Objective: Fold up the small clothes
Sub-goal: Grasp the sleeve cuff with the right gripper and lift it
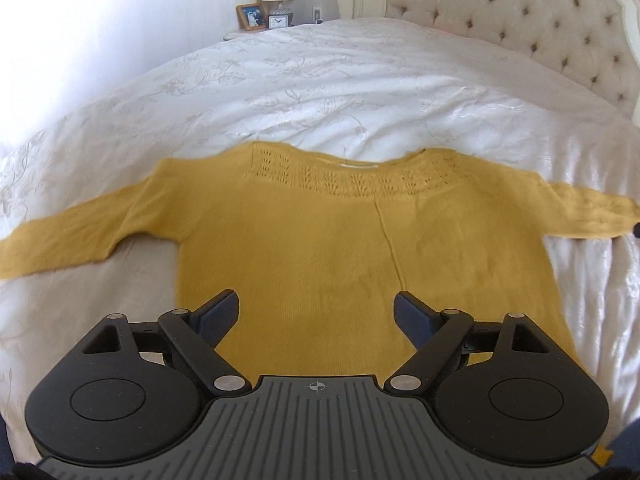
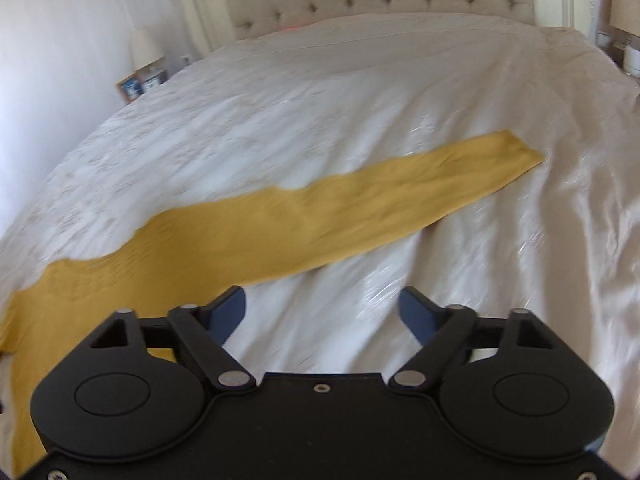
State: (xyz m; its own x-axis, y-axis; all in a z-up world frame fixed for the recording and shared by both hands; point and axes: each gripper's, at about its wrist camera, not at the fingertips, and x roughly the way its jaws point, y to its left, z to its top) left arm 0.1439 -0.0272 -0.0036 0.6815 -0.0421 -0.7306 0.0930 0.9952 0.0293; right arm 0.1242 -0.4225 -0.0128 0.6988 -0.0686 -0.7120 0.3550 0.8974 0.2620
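Left gripper [image 1: 316, 312] fingers apart above the lower body of a mustard sweater [image 1: 340, 248] spread flat on a white bedspread [image 1: 360, 88], right gripper [image 2: 322, 308] fingers apart over bare bedspread beside one outstretched sleeve [image 2: 400, 196], tufted headboard [image 1: 520, 20] beyond

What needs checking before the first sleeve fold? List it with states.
1. Mustard sweater lies flat on the bedspread: ok.
2. Both sleeves spread outward: ok.
3. Left tongs open, nothing between them: ok.
4. Right tongs open, nothing between them: ok.
5. Right tongs over the sleeve: not ok, over bare bedspread beside it.
6. Hem lies straight: cannot tell, hidden by the left tongs.
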